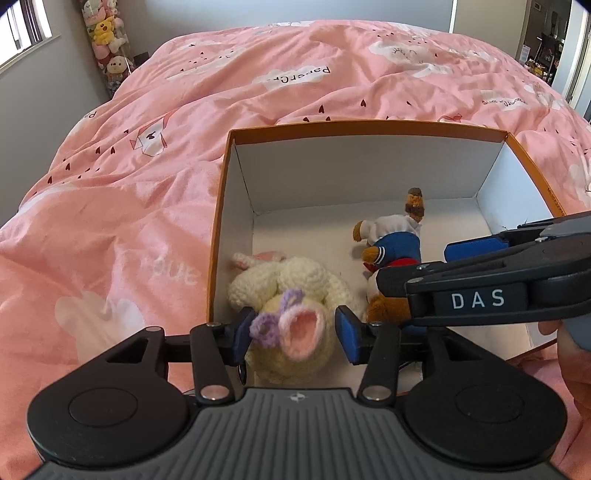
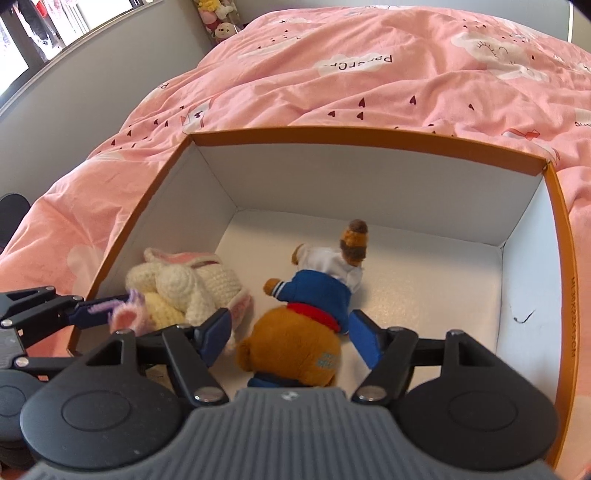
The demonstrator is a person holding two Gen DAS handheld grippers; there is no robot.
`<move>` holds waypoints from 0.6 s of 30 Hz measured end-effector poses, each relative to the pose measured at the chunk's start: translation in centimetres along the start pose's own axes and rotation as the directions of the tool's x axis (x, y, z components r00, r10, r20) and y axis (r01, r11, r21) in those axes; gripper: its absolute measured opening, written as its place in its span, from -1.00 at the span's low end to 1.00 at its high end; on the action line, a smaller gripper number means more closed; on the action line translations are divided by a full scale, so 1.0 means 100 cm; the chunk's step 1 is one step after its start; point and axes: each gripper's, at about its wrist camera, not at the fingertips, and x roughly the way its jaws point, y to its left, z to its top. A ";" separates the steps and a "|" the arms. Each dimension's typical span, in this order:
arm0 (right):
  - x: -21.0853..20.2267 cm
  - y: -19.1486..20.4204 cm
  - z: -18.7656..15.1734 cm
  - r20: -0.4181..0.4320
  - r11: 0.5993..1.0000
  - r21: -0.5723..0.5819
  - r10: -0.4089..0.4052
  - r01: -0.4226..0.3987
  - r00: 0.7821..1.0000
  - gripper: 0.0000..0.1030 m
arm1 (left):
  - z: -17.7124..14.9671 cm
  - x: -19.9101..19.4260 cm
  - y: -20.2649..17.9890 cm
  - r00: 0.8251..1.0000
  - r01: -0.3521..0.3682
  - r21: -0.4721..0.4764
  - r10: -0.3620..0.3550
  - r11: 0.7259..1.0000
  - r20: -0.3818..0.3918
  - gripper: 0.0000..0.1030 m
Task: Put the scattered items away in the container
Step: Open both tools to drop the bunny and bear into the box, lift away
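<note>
Bed (image 1: 258,92), pink printed duvet; orange-rimmed cardboard box (image 1: 369,127) resting on it.

Rumpled pink duvet (image 1: 258,92); plush toy stack (image 1: 105,33) in corner.

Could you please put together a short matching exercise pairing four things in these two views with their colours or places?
Things:
1. crocheted bunny
2. teddy bear
3. box
4. duvet

Descriptions:
A. pink, with clouds and hearts
B. cream, at the box's left wall
C. orange outside, white inside
D. brown, in a blue and white outfit

Pairs: 1-B, 2-D, 3-C, 4-A
</note>
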 end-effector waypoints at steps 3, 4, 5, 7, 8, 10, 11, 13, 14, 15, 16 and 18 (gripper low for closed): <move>-0.008 0.001 -0.001 0.024 1.000 -0.009 -0.009 0.009 1.000 0.49 | 0.000 -0.006 0.003 0.999 0.023 -0.010 -0.023 1.000 0.028 0.25; -0.011 0.001 -0.002 0.035 1.000 -0.013 -0.016 0.017 0.999 0.49 | 0.000 -0.008 0.004 0.999 0.025 -0.011 -0.025 1.000 0.035 0.28; -0.014 0.001 -0.002 0.047 0.999 -0.018 -0.026 0.027 0.999 0.49 | 0.000 -0.011 0.004 0.999 0.021 -0.007 -0.021 1.000 0.045 0.31; -0.021 0.001 -0.002 0.068 0.999 -0.024 -0.039 0.040 0.997 0.50 | 0.001 -0.016 0.003 0.998 0.008 0.004 -0.009 1.000 0.062 0.33; -0.024 0.001 -0.002 0.076 0.999 -0.024 -0.043 0.045 0.996 0.49 | 0.001 -0.020 0.002 0.997 0.005 0.006 -0.005 1.000 0.071 0.33; -0.031 0.001 -0.003 0.103 0.998 -0.020 -0.054 0.056 0.993 0.51 | 0.002 -0.027 0.002 0.995 0.008 0.003 -0.008 1.000 0.095 0.33; -0.035 0.000 -0.003 0.121 0.998 -0.016 -0.060 0.063 0.991 0.53 | 0.002 -0.031 0.002 0.994 0.012 -0.001 -0.012 1.000 0.110 0.33; -0.044 0.001 -0.005 0.169 0.997 -0.006 -0.081 0.083 0.982 0.65 | 0.001 -0.039 0.004 0.989 0.021 -0.011 -0.019 1.000 0.147 0.33; -0.050 0.002 -0.007 0.201 0.996 -0.006 -0.090 0.093 0.976 0.66 | 0.001 -0.042 0.005 0.986 0.022 -0.016 -0.019 1.000 0.167 0.36; -0.055 0.004 -0.008 0.233 0.995 -0.013 -0.097 0.103 0.968 0.67 | 0.001 -0.046 0.005 0.983 0.018 -0.019 -0.014 1.000 0.182 0.39; -0.061 0.006 -0.011 0.265 0.993 -0.025 -0.104 0.115 0.959 0.67 | 0.000 -0.049 0.006 0.981 0.014 -0.022 -0.009 1.000 0.194 0.41; -0.072 0.012 -0.016 0.322 0.990 -0.045 -0.115 0.137 0.940 0.72 | -0.001 -0.056 0.007 0.977 0.007 -0.027 -0.001 1.000 0.214 0.43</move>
